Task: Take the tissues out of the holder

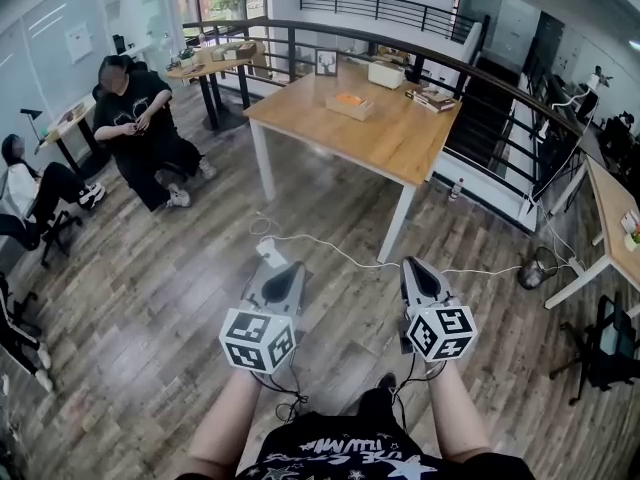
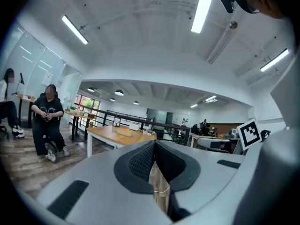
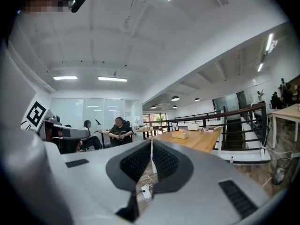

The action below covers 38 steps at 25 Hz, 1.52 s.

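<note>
A small wooden tissue holder (image 1: 352,103) with an orange top stands on the long wooden table (image 1: 390,143), well ahead of me. It is small and far off in the left gripper view (image 2: 125,131) and in the right gripper view (image 3: 179,134). Both grippers hang low over the floor in front of my body, far from the table. My left gripper (image 1: 292,267) (image 2: 154,144) has its jaw tips together with nothing between them. My right gripper (image 1: 413,264) (image 3: 151,142) is shut and empty too.
A white box (image 1: 385,73), books (image 1: 432,96) and a picture frame (image 1: 326,62) share the table. A power strip (image 1: 270,251) and its cable lie on the floor ahead. One person sits at left (image 1: 140,128), another further left (image 1: 30,183). A railing (image 1: 480,78) runs behind the table.
</note>
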Tool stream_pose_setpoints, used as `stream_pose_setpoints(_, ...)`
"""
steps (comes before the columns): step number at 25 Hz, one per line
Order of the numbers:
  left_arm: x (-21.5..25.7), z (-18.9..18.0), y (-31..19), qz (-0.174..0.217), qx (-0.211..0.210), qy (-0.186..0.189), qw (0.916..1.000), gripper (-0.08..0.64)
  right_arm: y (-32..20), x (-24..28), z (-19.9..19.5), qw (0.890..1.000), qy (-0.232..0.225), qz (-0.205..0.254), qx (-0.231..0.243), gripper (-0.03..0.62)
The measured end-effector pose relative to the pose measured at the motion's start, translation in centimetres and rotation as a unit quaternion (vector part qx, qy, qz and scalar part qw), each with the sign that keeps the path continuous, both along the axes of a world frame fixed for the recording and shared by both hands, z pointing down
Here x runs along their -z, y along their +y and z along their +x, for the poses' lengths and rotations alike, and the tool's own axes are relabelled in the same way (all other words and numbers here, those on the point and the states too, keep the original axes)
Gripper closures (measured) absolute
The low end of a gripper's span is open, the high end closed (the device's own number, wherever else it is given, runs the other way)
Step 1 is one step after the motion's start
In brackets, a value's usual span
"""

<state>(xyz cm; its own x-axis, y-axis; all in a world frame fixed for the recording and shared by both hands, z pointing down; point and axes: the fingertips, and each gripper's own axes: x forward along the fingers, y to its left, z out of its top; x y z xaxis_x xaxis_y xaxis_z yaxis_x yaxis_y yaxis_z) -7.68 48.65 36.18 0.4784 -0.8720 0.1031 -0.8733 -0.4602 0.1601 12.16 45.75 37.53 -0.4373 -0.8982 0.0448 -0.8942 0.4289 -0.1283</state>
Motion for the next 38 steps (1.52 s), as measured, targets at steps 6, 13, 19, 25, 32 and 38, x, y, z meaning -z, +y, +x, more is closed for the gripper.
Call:
stream_pose_setpoints(6,-1.4,-1.6,2.4,-0.019,0.004,0.001,0.9998,0.548,2.1,0.2,-1.9,0.998,-0.05,0.011,0.029,0.568)
stream_pose_setpoints(13,-1.8,-1.9,2.8,-0.026,-0.008,-0.009,0.9996,0.548,3.4,-1.0,-2.2,0.997,-0.07,0.008,0.021,0.568)
stream_pose_setpoints(19,-2.4,0.0,0.2,-0.035,-0.011,-0.008,0.9993,0.548,0.7,-1.5,-0.5,0.998,-0.056,0.002,0.023,0.566)
stream_pose_setpoints(25,-3.5,2.9,-5.0,-0.039,-0.017,-0.017,0.999,0.548,-4.7,-2.5,2.6,0.999,-0.048,-0.005,0.006,0.566)
stream_pose_setpoints(32,-4.0,4.8,-13.7,-0.047,-0.014,-0.016,0.9987,0.548,-13.5,-3.2,4.6,0.999,-0.047,-0.016,0.011,0.566)
stream_pose_setpoints(38,-3.2,6.1,-21.2,-0.049,0.004,-0.013,0.9987,0.548,-21.6,-3.2,5.6,0.998,-0.038,-0.029,0.034,0.567)
